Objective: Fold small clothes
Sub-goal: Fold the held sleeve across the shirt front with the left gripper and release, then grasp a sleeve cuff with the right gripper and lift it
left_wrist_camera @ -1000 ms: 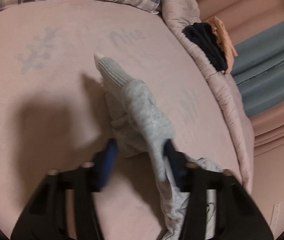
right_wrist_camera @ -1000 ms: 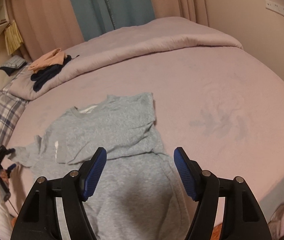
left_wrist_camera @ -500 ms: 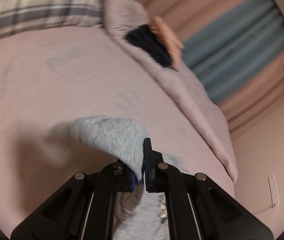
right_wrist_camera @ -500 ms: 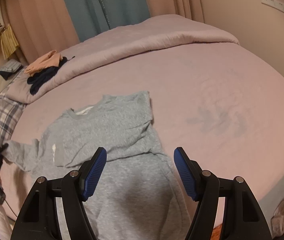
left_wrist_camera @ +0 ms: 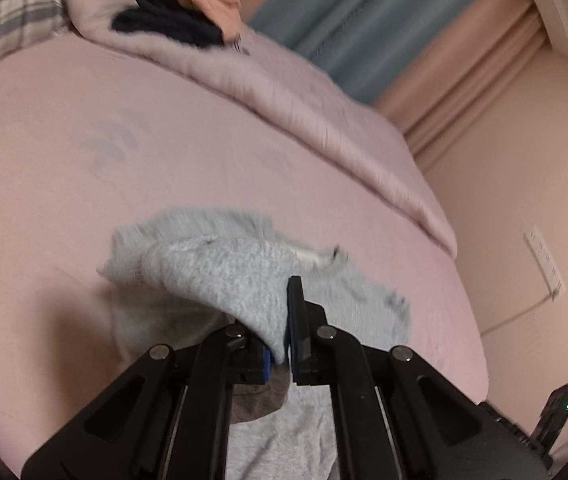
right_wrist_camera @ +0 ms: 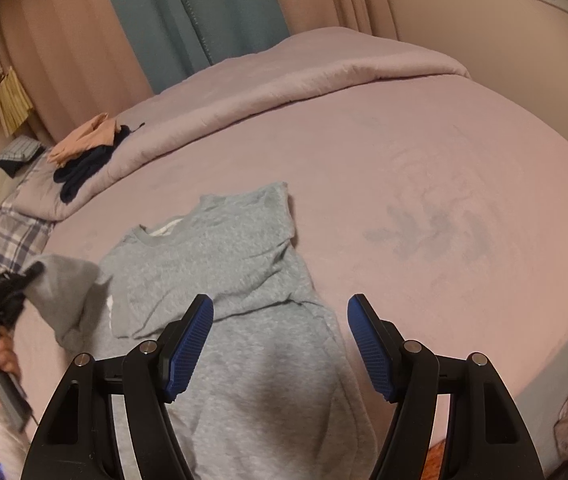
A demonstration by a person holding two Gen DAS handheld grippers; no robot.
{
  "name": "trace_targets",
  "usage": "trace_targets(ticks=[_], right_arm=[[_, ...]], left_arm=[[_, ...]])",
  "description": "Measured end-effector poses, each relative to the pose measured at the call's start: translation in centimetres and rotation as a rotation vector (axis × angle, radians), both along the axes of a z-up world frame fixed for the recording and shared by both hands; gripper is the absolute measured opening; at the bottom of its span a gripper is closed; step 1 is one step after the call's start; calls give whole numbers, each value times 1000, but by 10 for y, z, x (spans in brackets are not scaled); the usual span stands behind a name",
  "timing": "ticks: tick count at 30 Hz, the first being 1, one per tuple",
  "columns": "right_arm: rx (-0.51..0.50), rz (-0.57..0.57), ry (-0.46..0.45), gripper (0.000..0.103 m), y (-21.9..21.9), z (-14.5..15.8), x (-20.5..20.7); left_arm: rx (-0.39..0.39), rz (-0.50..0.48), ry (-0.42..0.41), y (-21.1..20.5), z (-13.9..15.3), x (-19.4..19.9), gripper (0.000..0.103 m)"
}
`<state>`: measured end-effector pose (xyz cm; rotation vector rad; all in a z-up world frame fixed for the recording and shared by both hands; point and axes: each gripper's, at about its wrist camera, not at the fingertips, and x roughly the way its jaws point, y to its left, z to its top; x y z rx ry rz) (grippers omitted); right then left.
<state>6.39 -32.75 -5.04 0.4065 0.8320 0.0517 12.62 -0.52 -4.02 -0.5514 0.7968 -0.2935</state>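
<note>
Your left gripper [left_wrist_camera: 288, 320] pinches the sweatshirt's [right_wrist_camera: 219, 256] fuzzy grey sleeve [left_wrist_camera: 223, 276], lifted off the smooth pink bed [right_wrist_camera: 424, 152]. Your right gripper [right_wrist_camera: 279, 344] hangs spread and empty above the hem; open sheet lies rightward.

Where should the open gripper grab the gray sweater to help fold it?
Probably the bottom hem of the gray sweater, which lies flat just under the open right gripper. Come straight down from above and pinch the edge. The left gripper already holds the sleeve, lifted off the bed.
</note>
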Motion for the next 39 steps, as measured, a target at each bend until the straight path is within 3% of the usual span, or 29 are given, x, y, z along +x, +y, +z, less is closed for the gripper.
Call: trace_targets(ticks=[8, 14, 25, 31, 33, 39], right_arm=[[12, 6, 23, 69, -2, -8, 0], [19, 19, 37, 69, 0, -11, 1], [13, 47, 60, 69, 9, -17, 4], [-12, 84, 45, 69, 22, -7, 11], [-25, 102, 33, 69, 27, -2, 14], [-98, 191, -10, 70, 59, 20, 28]], left_arm=[[42, -78, 113, -35, -47, 11, 6], [29, -105, 190, -45, -72, 14, 7], [41, -128, 222, -50, -74, 14, 13], [73, -132, 217, -46, -59, 3, 44], [100, -116, 203, -42, -50, -4, 63], [140, -44, 154, -11, -22, -27, 87]])
